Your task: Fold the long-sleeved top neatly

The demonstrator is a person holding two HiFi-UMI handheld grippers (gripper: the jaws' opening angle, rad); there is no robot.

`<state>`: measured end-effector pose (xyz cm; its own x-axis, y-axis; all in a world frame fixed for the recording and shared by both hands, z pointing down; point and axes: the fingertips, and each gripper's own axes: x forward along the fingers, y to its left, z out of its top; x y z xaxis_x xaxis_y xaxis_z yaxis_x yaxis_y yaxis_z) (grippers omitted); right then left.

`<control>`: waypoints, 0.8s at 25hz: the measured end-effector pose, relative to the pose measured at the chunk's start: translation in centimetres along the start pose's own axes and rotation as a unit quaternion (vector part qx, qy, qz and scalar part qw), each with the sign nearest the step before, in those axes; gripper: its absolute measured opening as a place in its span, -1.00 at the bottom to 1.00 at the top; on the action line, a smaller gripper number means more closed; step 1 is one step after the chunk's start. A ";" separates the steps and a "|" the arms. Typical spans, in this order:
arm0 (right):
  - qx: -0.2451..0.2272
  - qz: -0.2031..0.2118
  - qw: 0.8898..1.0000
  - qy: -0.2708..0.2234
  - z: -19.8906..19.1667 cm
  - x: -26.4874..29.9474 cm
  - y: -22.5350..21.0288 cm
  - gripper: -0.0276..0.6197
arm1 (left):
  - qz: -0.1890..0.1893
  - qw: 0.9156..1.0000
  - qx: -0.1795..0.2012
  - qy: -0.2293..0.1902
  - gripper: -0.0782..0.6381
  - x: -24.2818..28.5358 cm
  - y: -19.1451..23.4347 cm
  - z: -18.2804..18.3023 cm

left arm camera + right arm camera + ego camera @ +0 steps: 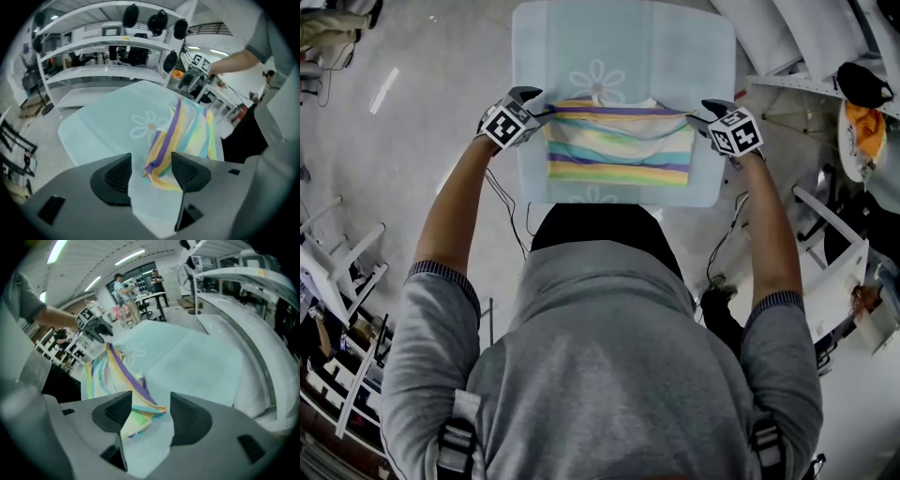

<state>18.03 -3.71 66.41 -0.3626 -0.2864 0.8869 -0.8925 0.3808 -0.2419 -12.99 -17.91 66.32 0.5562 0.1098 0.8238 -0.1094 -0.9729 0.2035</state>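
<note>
The striped long-sleeved top (619, 150), in purple, yellow, teal and cream bands, lies folded into a rectangle on the pale blue flower-print table cover (581, 47). My left gripper (539, 101) is at its upper left corner and my right gripper (698, 112) at its upper right corner. In the left gripper view the jaws (151, 172) stand open with the top's (187, 131) bunched corner loose between them. In the right gripper view the jaws (150, 411) are open too, and the top's (117, 369) corner lies slack between the pads, close to the left one.
White tables and racks (825, 56) stand to the right, one holding an orange and black item (862, 122). White frames (337, 262) crowd the floor at the left. Cables hang below both hands. Two people (119, 284) stand far off.
</note>
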 end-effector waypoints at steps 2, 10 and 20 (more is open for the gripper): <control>-0.060 0.009 0.998 0.030 -1.0 0.4 0.8 -0.09 | -0.013 0.999 0.041 0.015 0.03 0.4 -1.2 -0.4; -0.244 -0.011 0.963 0.116 -3.5 3.0 1.1 -0.21 | -0.018 0.982 0.172 0.074 0.02 2.0 -2.3 -2.8; -0.313 0.007 0.937 0.154 -3.8 6.1 0.4 -0.83 | -0.019 0.983 0.173 0.064 -0.55 3.7 -1.6 -3.3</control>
<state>16.48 -2.01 73.22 -0.1925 -0.0471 0.9802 -0.5216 0.8509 -0.0616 -13.47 -15.31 70.82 0.4447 0.1497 0.8831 0.2082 -0.9762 0.0606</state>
